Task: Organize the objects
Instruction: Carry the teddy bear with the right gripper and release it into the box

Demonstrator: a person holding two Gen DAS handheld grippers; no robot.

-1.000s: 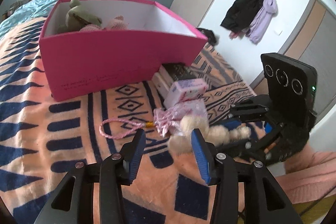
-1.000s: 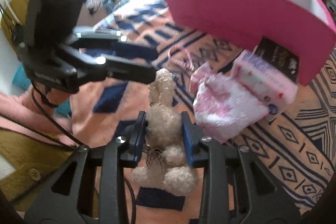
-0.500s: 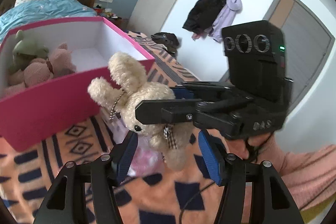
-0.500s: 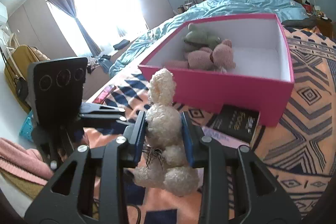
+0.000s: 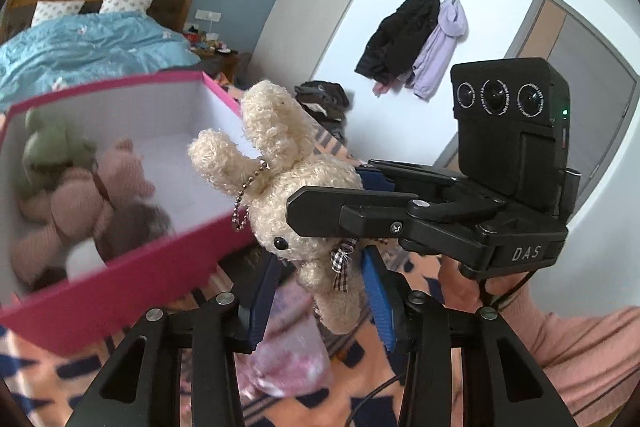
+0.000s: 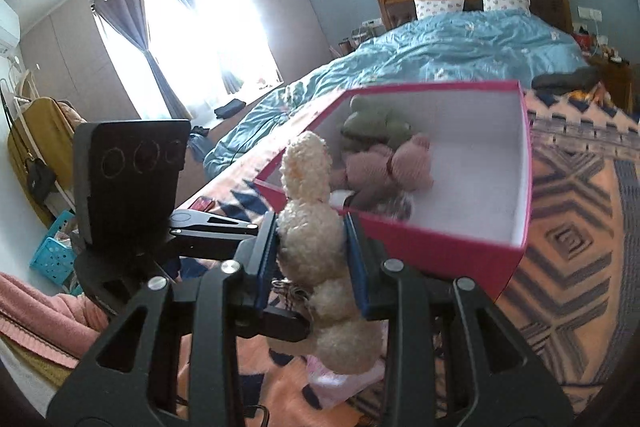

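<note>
My right gripper (image 6: 312, 247) is shut on a cream plush rabbit (image 6: 310, 231), held in the air just before the near wall of a pink box (image 6: 440, 247). In the left wrist view the rabbit (image 5: 292, 195) hangs in the right gripper (image 5: 324, 211), with a bead chain at its ear. My left gripper (image 5: 320, 299) is open and empty below the rabbit, its blue pads on either side of the rabbit's legs without touching. The pink box (image 5: 120, 283) holds a green plush (image 5: 48, 151) and a pink plush bear (image 5: 100, 191).
The box stands on a patterned orange and navy blanket (image 6: 580, 227). A pink floral pouch (image 5: 288, 359) lies on the blanket below the grippers. A bed with a blue duvet (image 6: 460, 47) lies beyond. Coats (image 5: 416, 39) hang on the wall.
My right gripper has lifted the rabbit off the blanket and carried it up toward the pink box. My left gripper has risen with it and stays open.
</note>
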